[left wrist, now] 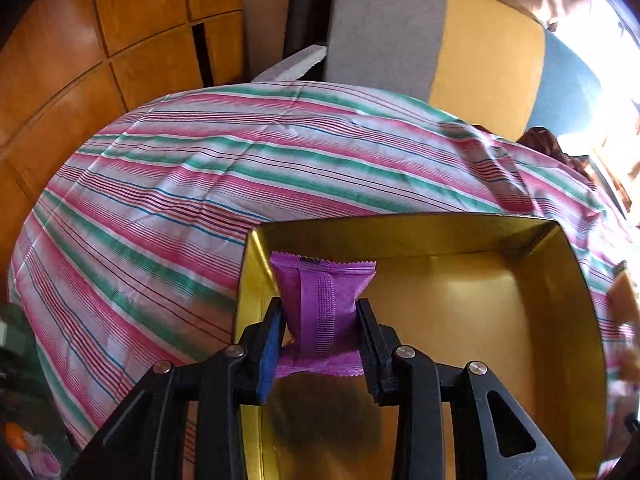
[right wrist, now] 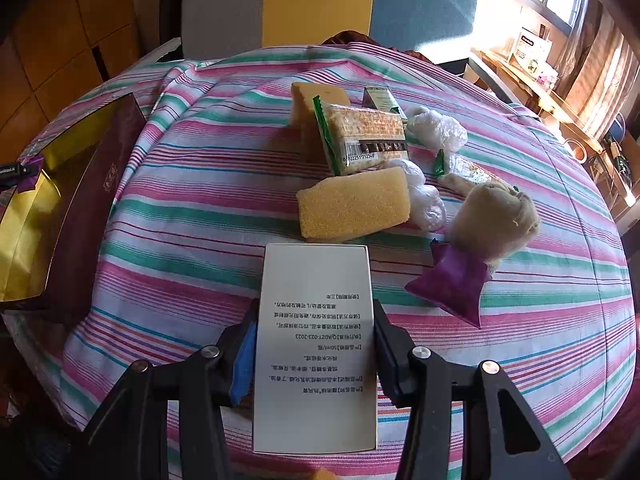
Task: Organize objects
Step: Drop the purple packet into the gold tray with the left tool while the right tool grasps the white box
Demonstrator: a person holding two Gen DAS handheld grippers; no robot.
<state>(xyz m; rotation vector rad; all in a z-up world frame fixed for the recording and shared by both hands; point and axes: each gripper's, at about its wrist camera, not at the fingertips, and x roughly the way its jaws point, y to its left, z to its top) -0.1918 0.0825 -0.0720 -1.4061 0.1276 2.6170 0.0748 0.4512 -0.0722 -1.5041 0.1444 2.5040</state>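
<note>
Left wrist view: left gripper [left wrist: 322, 316] clamps a purple snack packet [left wrist: 322, 300] by its sides, pads pressed in so the wrapper pinches at the waist, held over the near left corner of an open gold-lined box [left wrist: 576, 280] — nothing else shows on the box floor. Box sits on a striped tablecloth [left wrist: 160, 184] of pink, green and white. Right wrist view: right gripper [right wrist: 314, 344] grips a white carton [right wrist: 316, 320] printed with black text, fingers tight against its long edges, the carton lying flat on the cloth. Beyond it a loose pile — two yellow sponges [right wrist: 354, 208], a cracker pack [right wrist: 364, 136], crumpled clear plastic bags [right wrist: 436, 128], a small green box [right wrist: 380, 98], a beige plush toy [right wrist: 494, 216] and a second purple packet [right wrist: 452, 284] just beside the toy. The gold-lined box [right wrist: 86, 208] stands well apart at the left edge, its outer wall dark maroon.
</note>
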